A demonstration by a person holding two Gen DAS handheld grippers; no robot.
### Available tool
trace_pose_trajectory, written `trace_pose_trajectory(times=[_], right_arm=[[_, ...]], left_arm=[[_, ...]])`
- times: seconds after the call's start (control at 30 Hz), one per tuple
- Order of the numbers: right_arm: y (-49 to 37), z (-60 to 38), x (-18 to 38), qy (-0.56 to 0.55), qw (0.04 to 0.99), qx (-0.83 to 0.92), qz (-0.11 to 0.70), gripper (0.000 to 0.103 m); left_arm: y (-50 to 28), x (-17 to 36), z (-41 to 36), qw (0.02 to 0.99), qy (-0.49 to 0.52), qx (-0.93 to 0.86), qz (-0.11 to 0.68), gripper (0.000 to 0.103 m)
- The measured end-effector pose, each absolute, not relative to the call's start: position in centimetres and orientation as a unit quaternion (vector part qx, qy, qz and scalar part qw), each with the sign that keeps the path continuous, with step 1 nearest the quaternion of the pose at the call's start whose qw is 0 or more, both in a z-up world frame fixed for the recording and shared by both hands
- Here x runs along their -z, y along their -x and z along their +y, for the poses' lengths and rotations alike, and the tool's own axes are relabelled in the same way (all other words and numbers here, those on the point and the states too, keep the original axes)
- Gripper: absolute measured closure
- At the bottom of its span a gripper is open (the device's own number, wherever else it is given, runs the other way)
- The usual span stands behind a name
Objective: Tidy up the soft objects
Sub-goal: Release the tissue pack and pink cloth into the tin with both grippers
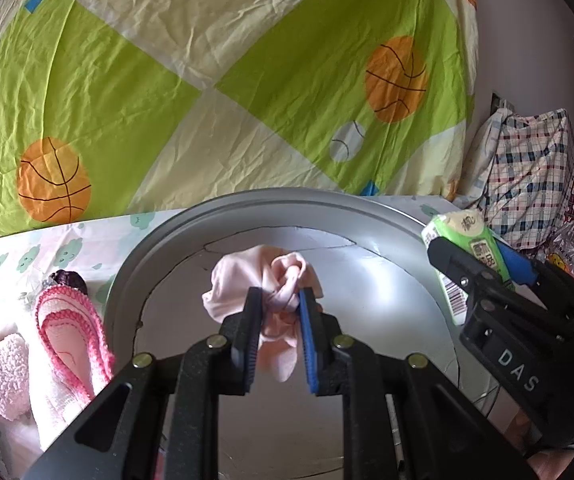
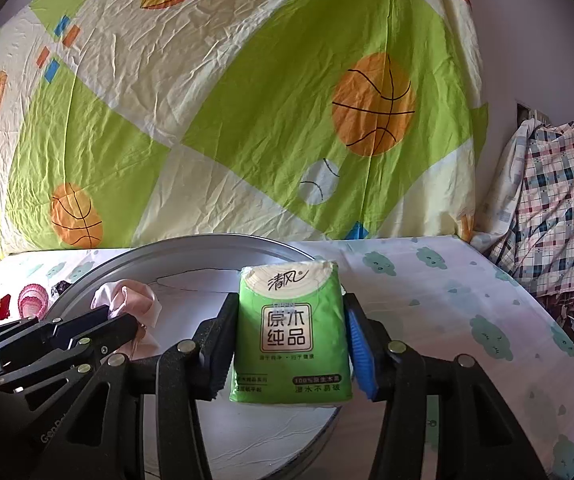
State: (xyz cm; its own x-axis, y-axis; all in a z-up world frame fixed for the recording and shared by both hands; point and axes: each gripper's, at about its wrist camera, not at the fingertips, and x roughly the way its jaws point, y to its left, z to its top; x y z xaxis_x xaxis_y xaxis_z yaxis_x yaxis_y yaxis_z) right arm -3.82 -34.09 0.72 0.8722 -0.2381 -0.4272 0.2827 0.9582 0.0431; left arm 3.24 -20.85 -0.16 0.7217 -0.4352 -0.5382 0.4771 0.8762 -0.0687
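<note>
Left claw clamps pink cloth, right claw clamps tissue pack, both over the round tray (unreleased); knitted shoes remain on bed.

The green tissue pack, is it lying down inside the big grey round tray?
No, the green plastic tissue pack is gripped between the right gripper's fingers, held above the grey round tray's edge.

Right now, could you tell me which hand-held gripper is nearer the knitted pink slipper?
Left. The left hand-held gripper is just right of the knitted pink slipper; the right hand-held gripper is farther right.
</note>
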Motion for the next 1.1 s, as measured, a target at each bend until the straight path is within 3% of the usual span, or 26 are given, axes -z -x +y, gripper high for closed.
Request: trace_pose_trajectory(times=[0.03, 0.13, 0.2, 0.27, 0.43, 1.1], right_arm=[[3.9, -34.1, -0.7, -0.052, 0.966, 0.135, 0.214, 0.047], [4.2, -34.1, -0.9, -0.056, 0.967, 0.144, 0.205, 0.018], [4.7, -34.2, -1.0, -0.063, 0.968, 0.149, 0.190, 0.016], [4.9, -34.4, -1.1, -0.069, 0.969, 0.152, 0.183, 0.016], [5.5, -35.3, -1.3, -0.094, 0.967, 0.162, 0.171, 0.016], [7.1, -36.2, -1.5, -0.116, 0.963, 0.191, 0.148, 0.016]], left_arm=[[-3.3, 0.2, -20.8, 0.928, -0.039, 0.244, 0.280, 0.086], [-3.2, 0.3, -20.7, 0.930, -0.045, 0.237, 0.277, 0.077], [-2.9, 0.2, -20.6, 0.933, -0.048, 0.232, 0.272, 0.057], [-2.5, 0.0, -20.5, 0.936, -0.050, 0.227, 0.265, 0.026], [-0.8, -1.1, -19.4, 0.955, -0.056, 0.198, 0.216, 0.001], [0.5, -1.1, -16.2, 0.962, -0.033, 0.181, 0.201, 0.000]])
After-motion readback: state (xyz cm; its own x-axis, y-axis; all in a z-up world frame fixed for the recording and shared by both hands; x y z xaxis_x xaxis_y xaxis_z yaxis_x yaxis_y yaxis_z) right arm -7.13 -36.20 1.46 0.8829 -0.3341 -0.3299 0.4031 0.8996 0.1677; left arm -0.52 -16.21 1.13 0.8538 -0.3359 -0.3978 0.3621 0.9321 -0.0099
